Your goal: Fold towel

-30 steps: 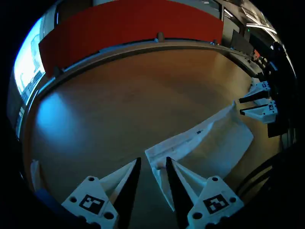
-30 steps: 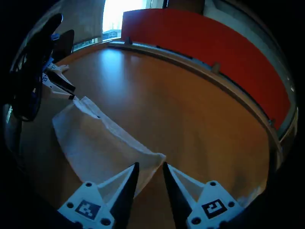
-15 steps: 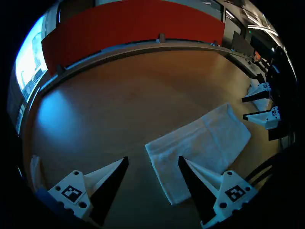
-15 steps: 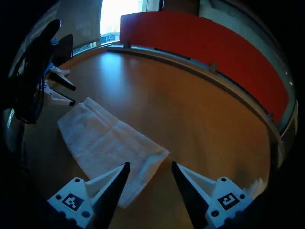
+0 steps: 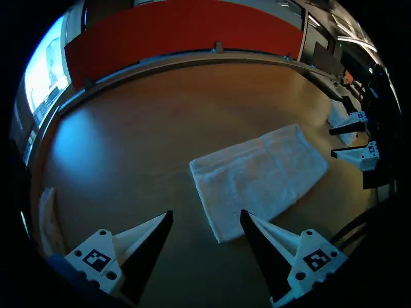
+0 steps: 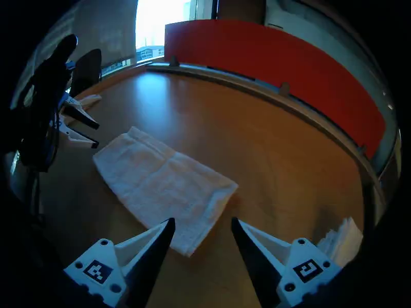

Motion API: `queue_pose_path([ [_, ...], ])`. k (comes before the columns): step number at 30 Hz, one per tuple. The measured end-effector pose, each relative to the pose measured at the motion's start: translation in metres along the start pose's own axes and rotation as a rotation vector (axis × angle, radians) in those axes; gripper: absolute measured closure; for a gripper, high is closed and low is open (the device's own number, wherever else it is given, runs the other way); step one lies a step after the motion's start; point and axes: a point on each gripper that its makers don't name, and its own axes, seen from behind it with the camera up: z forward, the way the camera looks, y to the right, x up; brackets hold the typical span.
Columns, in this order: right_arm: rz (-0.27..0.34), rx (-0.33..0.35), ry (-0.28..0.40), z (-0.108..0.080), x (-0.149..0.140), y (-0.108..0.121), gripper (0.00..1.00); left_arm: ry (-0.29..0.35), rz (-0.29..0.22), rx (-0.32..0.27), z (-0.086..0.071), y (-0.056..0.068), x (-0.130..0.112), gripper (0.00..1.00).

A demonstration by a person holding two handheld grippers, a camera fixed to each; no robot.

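The folded towel [image 5: 258,177] lies flat, its long axis running from the left gripper [image 5: 205,213] to the right gripper [image 6: 203,220]. Both grippers are spread wide and hold nothing.

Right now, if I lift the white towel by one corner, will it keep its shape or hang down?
The towel will probably droop: it lies limp and flat, with a soft crease across it. It looks folded and fluffy, so it is likely light yet bulky. Pushed on the smooth wooden table, it may slide or bunch up rather than roll.
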Motion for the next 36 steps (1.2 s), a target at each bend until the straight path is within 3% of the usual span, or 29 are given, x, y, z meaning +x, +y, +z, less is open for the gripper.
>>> queue_pose_path([
  [11, 0.003, -0.004, -0.001, -0.019, -0.014, -0.009, 0.16, 0.001, -0.038, 0.018, -0.02, 0.004, -0.023, 0.03],
  [23, -0.039, 0.031, -0.012, -0.011, -0.019, -0.015, 0.16, 0.02, -0.073, 0.054, -0.038, 0.0, -0.035, 0.03],
  [36, -0.099, 0.077, -0.026, 0.003, -0.015, -0.021, 0.16, 0.042, -0.144, 0.118, -0.064, -0.016, -0.06, 0.03],
])
